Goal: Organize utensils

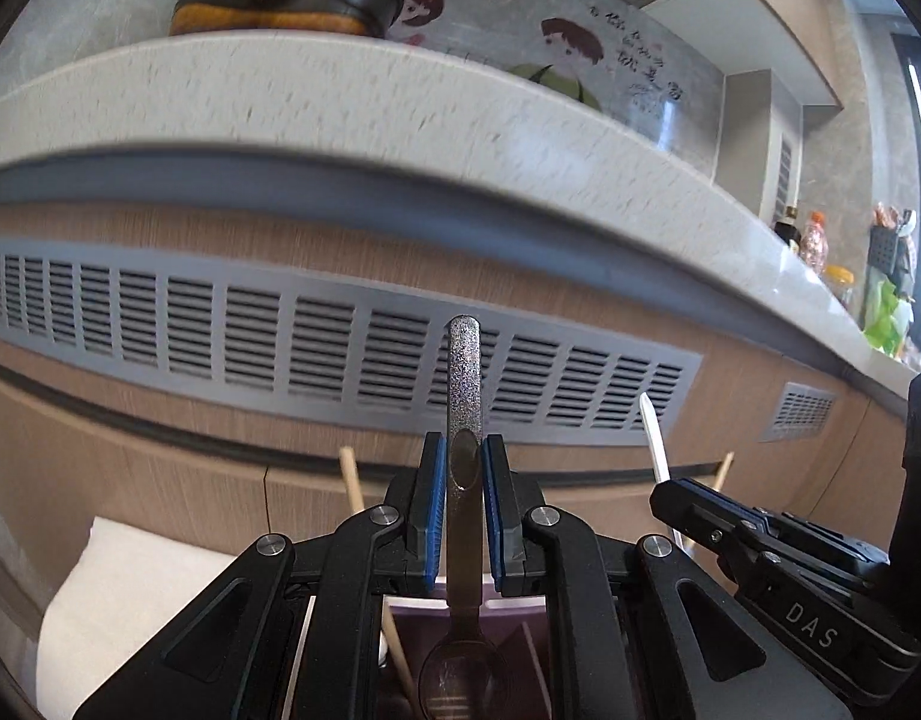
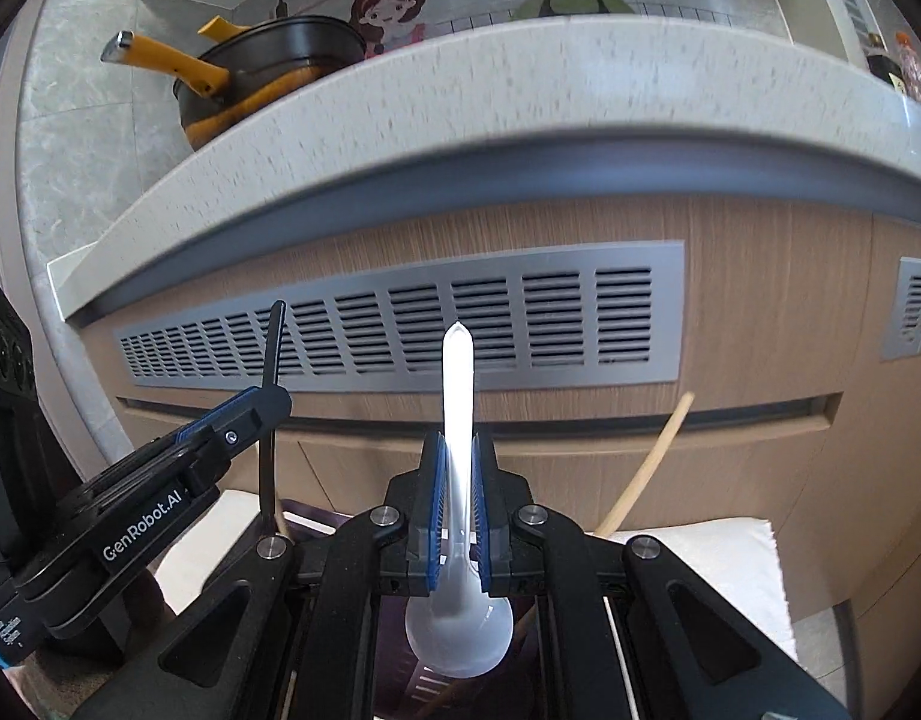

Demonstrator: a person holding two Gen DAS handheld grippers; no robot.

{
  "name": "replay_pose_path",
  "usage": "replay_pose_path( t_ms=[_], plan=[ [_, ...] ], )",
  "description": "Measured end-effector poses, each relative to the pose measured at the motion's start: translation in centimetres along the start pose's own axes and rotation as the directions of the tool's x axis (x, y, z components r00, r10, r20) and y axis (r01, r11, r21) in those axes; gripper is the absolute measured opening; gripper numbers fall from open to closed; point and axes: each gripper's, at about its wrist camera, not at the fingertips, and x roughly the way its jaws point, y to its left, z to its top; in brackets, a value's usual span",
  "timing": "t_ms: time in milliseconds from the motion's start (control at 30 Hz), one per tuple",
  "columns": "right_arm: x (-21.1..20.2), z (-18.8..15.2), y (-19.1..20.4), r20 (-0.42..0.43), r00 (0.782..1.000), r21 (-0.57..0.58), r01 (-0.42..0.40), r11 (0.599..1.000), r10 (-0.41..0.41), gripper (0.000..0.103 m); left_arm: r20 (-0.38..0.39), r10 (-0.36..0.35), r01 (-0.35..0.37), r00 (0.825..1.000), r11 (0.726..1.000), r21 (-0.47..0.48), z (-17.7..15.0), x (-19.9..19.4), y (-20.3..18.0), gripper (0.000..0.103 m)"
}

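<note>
The left gripper (image 1: 463,501) has its jaws closed tight on the dark see-through plastic spoon with a sparkly handle (image 1: 464,396). The spoon stands straight up — handle high, bowl low, right over the purple plastic utensil holder (image 1: 460,603). The right gripper (image 2: 458,504) holds the white plastic spoon (image 2: 458,612) the same way, its jaws pinched on the thin handle, its bowl hanging over the same holder.

So each spoon's long side points up and down, in line with the slot under it. I think the next move is a straight drop down, and both hands look about as close. Thin wooden chopsticks (image 2: 643,471) already stick up from the holder and could get bumped.

Both grippers point forward at the wood cabinet front with the grey vent (image 2: 400,324), side by side, close together.
</note>
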Motion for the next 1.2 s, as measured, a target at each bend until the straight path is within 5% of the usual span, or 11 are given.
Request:
replay_pose_path(
  t_ms=[200, 600, 867, 1067, 1200],
  plan=[
    [1.1, -1.7, 0.2, -0.012, 1.0, -0.035, 0.01, 0.999, -0.011, 0.009, -0.034, 0.005, -0.005, 0.999, 1.0, -0.015, -1.6, 1.0, 0.6, 0.014],
    [-4.0, -5.0, -0.5, -0.127, 0.989, -0.077, 0.067, 0.995, -0.077, 0.053, -0.126, 0.055, -0.057, 0.991, 0.998, -0.018, -1.9, -4.9, 1.6, 0.051],
    [-8.0, -9.7, 0.4, -0.285, 0.953, -0.138, 0.07, 0.988, -0.107, 0.061, -0.289, 0.162, -0.15, 0.944, 0.987, 0.062, -5.6, -10.6, 3.1, 0.062],
    [-9.4, -13.3, 2.2, -0.41, 0.909, -0.146, 0.02, 0.989, -0.078, 0.061, -0.411, 0.186, -0.193, 0.892, 0.981, 0.026, -10.7, -14.8, 5.6, 0.065],
    [-10.4, -16.1, 4.2, -0.494, 0.868, -0.138, -0.028, 0.99, -0.045, 0.061, -0.445, 0.192, -0.214, 0.875, 0.977, 0.003, -12.8, -17.3, 6.7, 0.065]
  ],
)
